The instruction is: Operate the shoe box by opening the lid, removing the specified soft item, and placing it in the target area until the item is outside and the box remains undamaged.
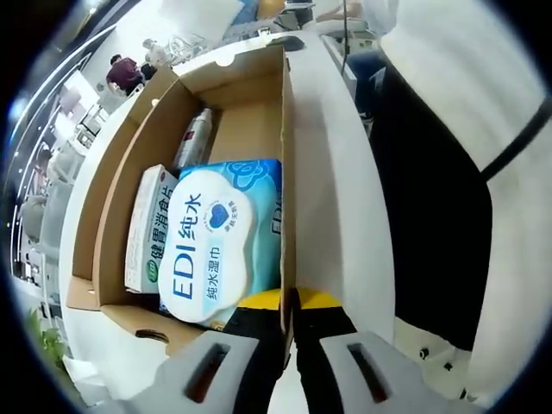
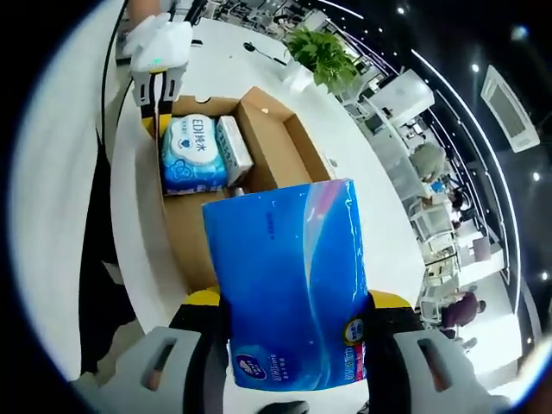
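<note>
The right gripper has its jaws pinching a blue soft pack, lifted clear above the open shoe box, presumably for carrying to the target area. The left gripper clamps the box's side wall, apparently steadying it. Inside the box remain a wet-wipes pack, a white carton and a bottle, partly hidden. No marked target area can be made out.
</note>
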`<control>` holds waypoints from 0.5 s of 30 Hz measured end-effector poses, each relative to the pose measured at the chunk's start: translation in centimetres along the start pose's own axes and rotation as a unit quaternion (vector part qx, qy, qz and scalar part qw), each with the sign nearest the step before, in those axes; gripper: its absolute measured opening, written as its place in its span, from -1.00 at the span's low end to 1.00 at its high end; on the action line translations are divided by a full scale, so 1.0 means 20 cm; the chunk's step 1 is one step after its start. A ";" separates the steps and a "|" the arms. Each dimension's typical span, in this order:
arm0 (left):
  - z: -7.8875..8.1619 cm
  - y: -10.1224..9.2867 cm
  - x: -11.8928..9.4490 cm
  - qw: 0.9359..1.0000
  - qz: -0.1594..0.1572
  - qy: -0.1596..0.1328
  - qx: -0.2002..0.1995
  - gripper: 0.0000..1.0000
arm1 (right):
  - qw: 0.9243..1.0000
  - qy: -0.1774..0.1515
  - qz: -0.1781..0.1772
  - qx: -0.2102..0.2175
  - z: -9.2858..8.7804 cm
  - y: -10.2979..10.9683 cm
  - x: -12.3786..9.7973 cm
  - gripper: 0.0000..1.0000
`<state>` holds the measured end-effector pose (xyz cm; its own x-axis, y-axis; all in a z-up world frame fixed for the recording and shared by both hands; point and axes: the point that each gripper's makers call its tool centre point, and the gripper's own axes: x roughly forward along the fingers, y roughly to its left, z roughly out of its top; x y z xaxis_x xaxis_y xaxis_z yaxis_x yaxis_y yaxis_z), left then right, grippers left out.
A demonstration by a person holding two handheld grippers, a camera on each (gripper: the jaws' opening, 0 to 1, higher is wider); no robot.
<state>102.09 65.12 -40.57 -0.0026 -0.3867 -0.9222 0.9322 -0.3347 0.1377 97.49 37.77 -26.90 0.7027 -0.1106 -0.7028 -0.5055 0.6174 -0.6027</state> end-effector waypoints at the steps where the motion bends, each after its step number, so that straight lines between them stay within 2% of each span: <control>1: 0.00 0.00 0.00 1.000 0.000 0.000 -0.001 -0.95 | 1.000 0.003 -0.002 -0.003 -0.02 0.00 0.00 0.24; 4: 0.00 0.00 0.00 1.000 0.000 0.005 -0.005 -0.95 | 1.000 0.011 -0.014 -0.015 -0.05 -0.01 -0.02 0.23; 7: 0.00 0.00 -0.01 1.000 0.006 0.005 -0.006 -0.95 | 1.000 0.019 -0.019 -0.008 -0.07 -0.02 -0.03 0.23; 9: 0.01 0.00 -0.01 1.000 0.020 -0.005 0.016 -0.94 | 0.999 0.015 -0.027 -0.012 -0.08 -0.03 -0.03 0.23; 12: 0.00 0.00 0.00 1.000 0.017 -0.001 0.005 -0.94 | 0.999 0.012 -0.039 -0.008 -0.09 -0.06 -0.01 0.23; 15: 0.01 0.01 -0.01 1.000 0.003 0.002 0.001 -0.95 | 0.998 0.024 -0.043 -0.027 -0.11 -0.05 -0.01 0.23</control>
<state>102.20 64.99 -40.39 0.0050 -0.3847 -0.9230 0.9317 -0.3335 0.1440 96.84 35.49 -27.04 0.7215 -0.1993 -0.6632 -0.4711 0.5607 -0.6810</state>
